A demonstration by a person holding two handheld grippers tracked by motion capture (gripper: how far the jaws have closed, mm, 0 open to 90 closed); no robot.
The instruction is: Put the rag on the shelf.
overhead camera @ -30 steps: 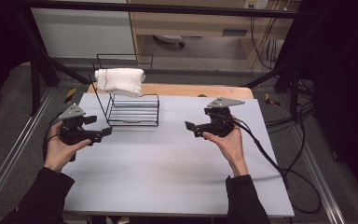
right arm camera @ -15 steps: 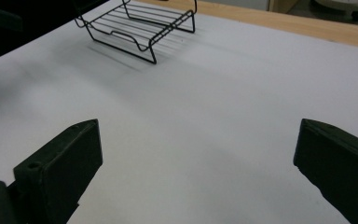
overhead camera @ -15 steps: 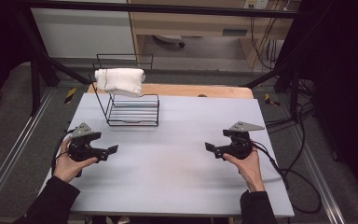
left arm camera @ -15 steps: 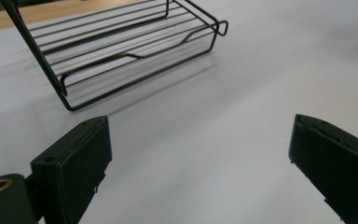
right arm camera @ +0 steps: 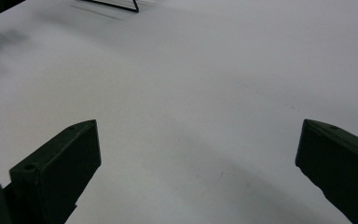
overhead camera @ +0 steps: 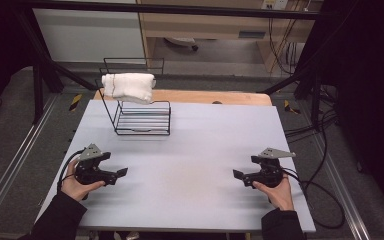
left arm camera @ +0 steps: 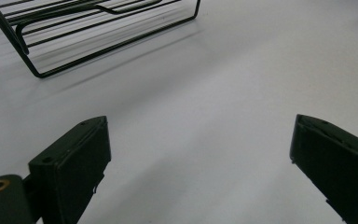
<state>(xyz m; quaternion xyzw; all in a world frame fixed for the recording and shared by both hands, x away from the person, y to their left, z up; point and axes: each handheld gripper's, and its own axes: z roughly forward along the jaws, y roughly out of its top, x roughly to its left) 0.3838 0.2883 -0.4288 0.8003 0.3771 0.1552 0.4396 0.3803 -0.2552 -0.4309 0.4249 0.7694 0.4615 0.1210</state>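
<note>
A pale grey table (overhead camera: 195, 150) stands in a dim workshop, with dark floor on either side, a wooden cabinet behind and cables trailing off to the right. At the far left of the table stands a black wire rack (overhead camera: 142, 117), and a white towel (overhead camera: 128, 87) hangs folded over its top rail, well apart from both my hands.

My left gripper (overhead camera: 121, 173) rests low near the table's front left corner, its jaws spread wide with nothing but bare tabletop between them; they have just been opening. My right gripper (overhead camera: 238, 175) sits near the front right, jaws likewise spread and empty, also just opened. In the left gripper view the rack's base wires (left arm camera: 98, 28) lie ahead and to the left.

I judge the towel soft, light and limp: it will sag and unfold as soon as it is lifted, and it may drag on the rail. The rack looks light too, so a careless pull could tip it. I would pinch the thick folded edge where it hangs below the rail, one gripper at each end, and lift straight up.

I can read no label, brand or writing on the towel, the rack or the table.
</note>
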